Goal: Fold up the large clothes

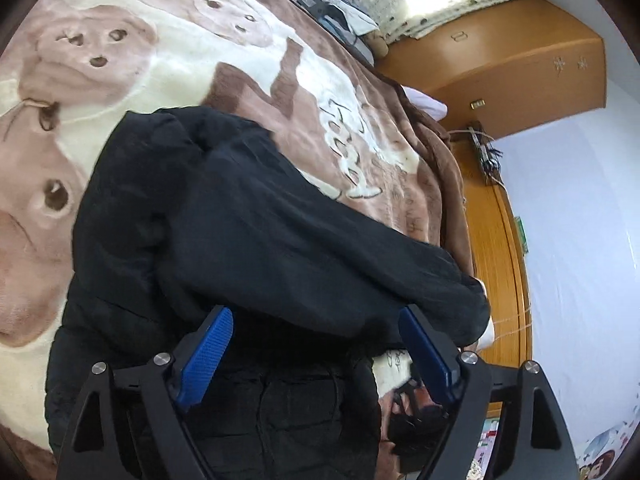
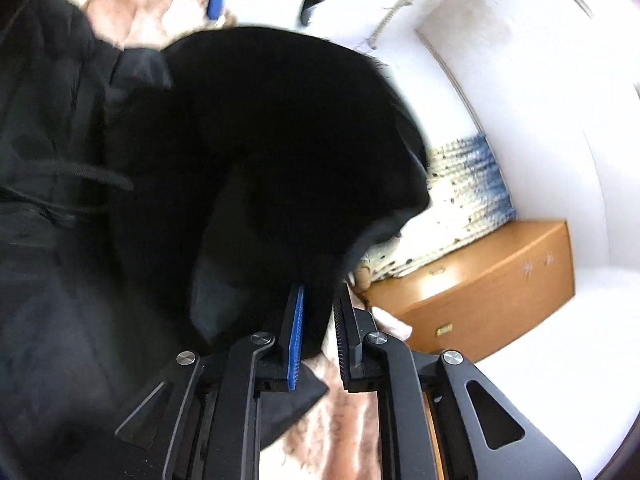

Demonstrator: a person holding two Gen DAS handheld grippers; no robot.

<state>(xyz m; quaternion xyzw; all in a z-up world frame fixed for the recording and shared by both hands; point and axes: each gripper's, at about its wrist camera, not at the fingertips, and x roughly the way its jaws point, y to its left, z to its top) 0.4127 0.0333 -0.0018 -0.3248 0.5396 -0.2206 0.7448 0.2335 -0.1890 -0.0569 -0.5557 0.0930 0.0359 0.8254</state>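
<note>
Black jacket [image 1: 224,216] on bear blanket [image 1: 132,68], 12 o'clock; left gripper [image 1: 316,320] gaping (empty); right gripper [image 2: 320,300] pinching jacket fabric.

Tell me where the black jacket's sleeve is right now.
In the left wrist view, the sleeve lies folded across the black jacket on the bear-print blanket, just beyond the open left gripper.

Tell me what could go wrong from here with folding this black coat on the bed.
The left gripper is open above the black coat, so the sleeve laid across it could slide back. The right gripper pinches only a small fold of black fabric near the blanket edge; that thin grip may slip, or the coat may sag off the bed.
</note>
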